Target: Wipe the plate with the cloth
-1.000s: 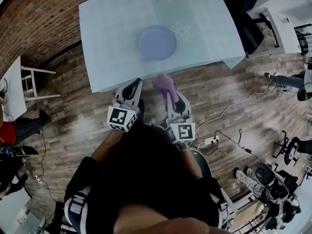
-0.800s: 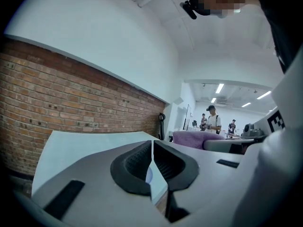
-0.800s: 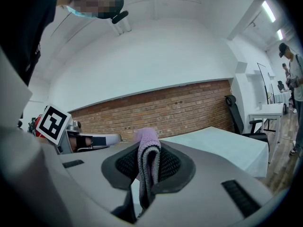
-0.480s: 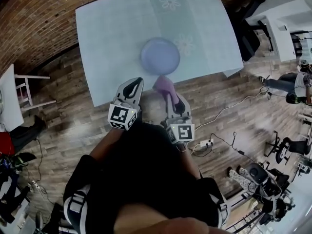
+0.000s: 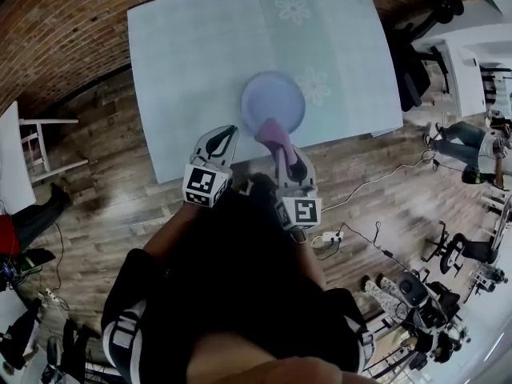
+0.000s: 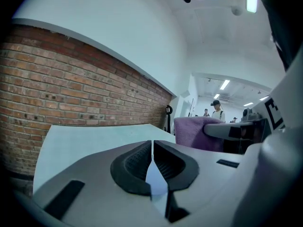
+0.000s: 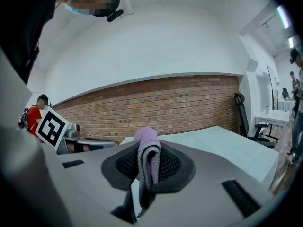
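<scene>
The left gripper [image 5: 229, 131] hovers at the near edge of the worktop [image 5: 176, 62], its jaws shut together with nothing between them. Just to its right, the pale lilac plate [image 5: 273, 102] lies flat on the worktop near the front edge. It looks rigid, smooth and probably breakable. It may slide under a wipe, so the free gripper would best steady its rim. The cloth [image 5: 270, 132] is soft, light and folded over, and it hangs at the plate's near rim. Whether it touches the plate I cannot tell from the head view. The right gripper [image 5: 282, 152] has its jaws clamped on the cloth's fold, leaving loose fabric ahead for wiping.
</scene>
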Demonstrator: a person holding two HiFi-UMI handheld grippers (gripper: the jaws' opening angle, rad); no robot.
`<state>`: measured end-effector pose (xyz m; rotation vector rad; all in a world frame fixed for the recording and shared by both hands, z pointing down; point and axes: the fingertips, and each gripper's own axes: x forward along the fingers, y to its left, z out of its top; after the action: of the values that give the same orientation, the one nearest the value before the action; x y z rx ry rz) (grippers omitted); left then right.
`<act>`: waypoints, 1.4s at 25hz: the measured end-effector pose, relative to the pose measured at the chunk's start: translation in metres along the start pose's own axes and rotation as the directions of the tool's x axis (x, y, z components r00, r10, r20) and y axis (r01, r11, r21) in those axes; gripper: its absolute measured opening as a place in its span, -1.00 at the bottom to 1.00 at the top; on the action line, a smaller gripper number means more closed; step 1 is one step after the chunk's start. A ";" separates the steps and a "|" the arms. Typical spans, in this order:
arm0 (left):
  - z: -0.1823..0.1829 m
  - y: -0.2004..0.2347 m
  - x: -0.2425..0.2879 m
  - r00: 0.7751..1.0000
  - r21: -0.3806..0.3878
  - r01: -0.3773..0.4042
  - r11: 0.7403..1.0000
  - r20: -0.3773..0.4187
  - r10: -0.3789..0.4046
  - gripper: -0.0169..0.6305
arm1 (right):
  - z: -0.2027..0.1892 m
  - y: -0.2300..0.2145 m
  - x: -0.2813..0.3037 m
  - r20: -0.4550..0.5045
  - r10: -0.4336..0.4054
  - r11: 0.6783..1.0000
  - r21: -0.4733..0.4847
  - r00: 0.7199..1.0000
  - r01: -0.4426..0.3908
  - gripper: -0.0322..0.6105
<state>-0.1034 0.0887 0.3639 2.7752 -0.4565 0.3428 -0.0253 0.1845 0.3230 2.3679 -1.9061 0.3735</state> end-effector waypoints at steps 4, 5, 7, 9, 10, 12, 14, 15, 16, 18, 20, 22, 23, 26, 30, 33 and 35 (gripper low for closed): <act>-0.015 0.009 0.018 0.999 -0.037 -0.035 0.999 -0.040 0.033 -0.82 | -0.002 -0.014 0.022 -0.025 0.053 0.998 -0.024 0.998 -0.053 -0.68; -0.018 0.012 0.023 0.998 -0.042 -0.050 0.998 -0.044 0.048 -0.82 | -0.003 -0.018 0.028 -0.033 0.069 0.997 -0.030 0.997 -0.070 -0.68; -0.026 0.015 0.034 0.995 -0.057 -0.084 0.995 -0.059 0.080 -0.82 | -0.006 -0.027 0.040 -0.055 0.110 0.993 -0.036 0.992 -0.112 -0.68; -0.039 0.018 0.048 0.989 -0.082 -0.128 0.988 -0.082 0.121 -0.82 | -0.007 -0.035 0.053 -0.071 0.173 0.983 -0.045 0.982 -0.177 -0.68; -0.046 0.021 0.056 0.984 -0.097 -0.157 0.983 -0.095 0.148 -0.82 | -0.007 -0.039 0.059 -0.075 0.211 0.975 -0.054 0.975 -0.215 -0.68; -0.060 0.027 0.068 0.971 -0.131 -0.219 0.967 -0.121 0.204 -0.82 | -0.008 -0.046 0.070 -0.085 0.276 0.957 -0.069 0.957 -0.282 -0.68; -0.072 0.032 0.079 0.959 -0.173 -0.268 0.948 -0.147 0.244 -0.82 | -0.010 -0.055 0.082 -0.095 0.330 0.939 -0.067 0.939 -0.336 -0.68; -0.077 0.034 0.084 0.950 -0.186 -0.294 0.937 -0.160 0.266 -0.82 | -0.010 -0.060 0.089 -0.097 0.352 0.932 -0.059 0.931 -0.358 -0.68; -0.083 0.038 0.088 0.940 -0.193 -0.326 0.925 -0.171 0.295 -0.82 | -0.009 -0.065 0.097 -0.099 0.371 0.925 -0.047 0.923 -0.377 -0.68; -0.092 0.046 0.094 0.914 -0.199 -0.395 0.897 -0.188 0.360 -0.82 | -0.012 -0.074 0.110 -0.110 0.410 0.909 -0.034 0.906 -0.415 -0.68; -0.102 0.050 0.100 0.889 -0.209 -0.448 0.869 -0.207 0.408 -0.82 | -0.019 -0.081 0.120 -0.125 0.448 0.890 -0.034 0.885 -0.455 -0.68; -0.115 0.049 0.107 0.873 -0.230 -0.475 0.849 -0.240 0.424 -0.82 | -0.028 -0.086 0.126 -0.152 0.485 0.867 -0.050 0.861 -0.497 -0.68; -0.123 0.048 0.110 0.868 -0.241 -0.482 0.842 -0.262 0.422 -0.82 | -0.032 -0.087 0.128 -0.168 0.501 0.855 -0.058 0.849 -0.515 -0.68; -0.148 0.045 0.120 0.851 -0.254 -0.494 0.831 -0.337 0.403 -0.82 | -0.040 -0.084 0.135 -0.190 0.542 0.825 -0.062 0.819 -0.561 -0.68; -0.178 0.046 0.133 0.828 -0.274 -0.517 0.811 -0.399 0.394 -0.74 | -0.065 -0.087 0.142 -0.245 0.577 0.791 -0.068 0.779 -0.608 -0.68; -0.193 0.047 0.138 0.817 -0.303 -0.530 0.792 -0.434 0.380 -0.50 | -0.081 -0.087 0.149 -0.278 0.591 0.771 -0.080 0.757 -0.632 -0.68; -0.202 0.047 0.141 0.810 -0.297 -0.530 0.794 -0.456 0.369 -0.48 | -0.090 -0.086 0.153 -0.292 0.600 0.758 -0.090 0.745 -0.645 -0.68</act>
<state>-0.0264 0.0754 0.6024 2.0863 -0.9803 0.7765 0.0760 0.0770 0.4543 1.4153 -2.4299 0.4730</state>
